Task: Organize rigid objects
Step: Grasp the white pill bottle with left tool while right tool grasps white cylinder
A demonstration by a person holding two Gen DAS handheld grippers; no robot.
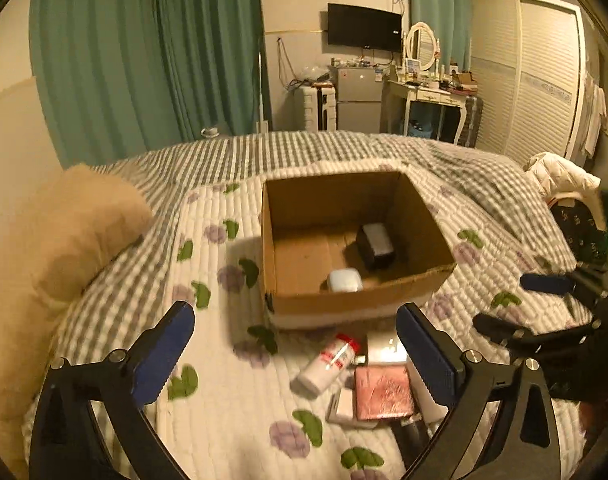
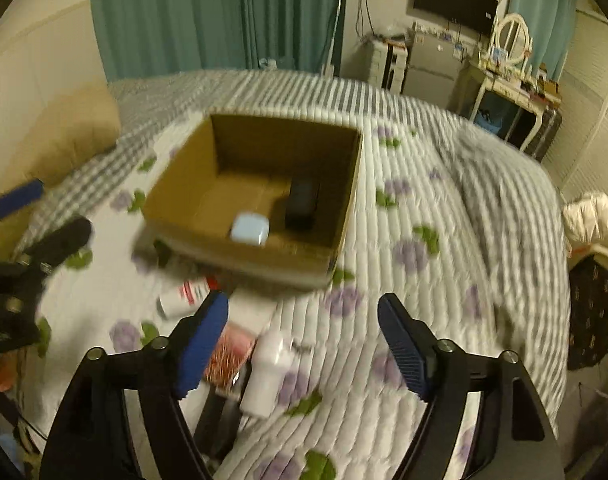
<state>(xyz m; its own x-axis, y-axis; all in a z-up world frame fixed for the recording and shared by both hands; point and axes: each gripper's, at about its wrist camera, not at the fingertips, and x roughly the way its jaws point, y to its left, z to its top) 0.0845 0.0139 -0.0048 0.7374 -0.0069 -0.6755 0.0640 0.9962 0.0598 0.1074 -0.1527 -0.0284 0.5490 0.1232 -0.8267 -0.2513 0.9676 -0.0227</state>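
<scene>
Both claws, left claw (image 1: 295,356) and right claw (image 2: 304,340), hang wide and empty over the bed (image 1: 231,408), where the box (image 1: 432,216) at twelve o'clock already holds two things while the bottle (image 1: 328,364) waits at six o'clock, likely next.

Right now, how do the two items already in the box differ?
The pale blue case is small, rounded and light, and sits near the cardboard box's front wall. The black block is larger, boxier and dark with a grey top, and lies farther back. Both rest on the box floor.
</scene>
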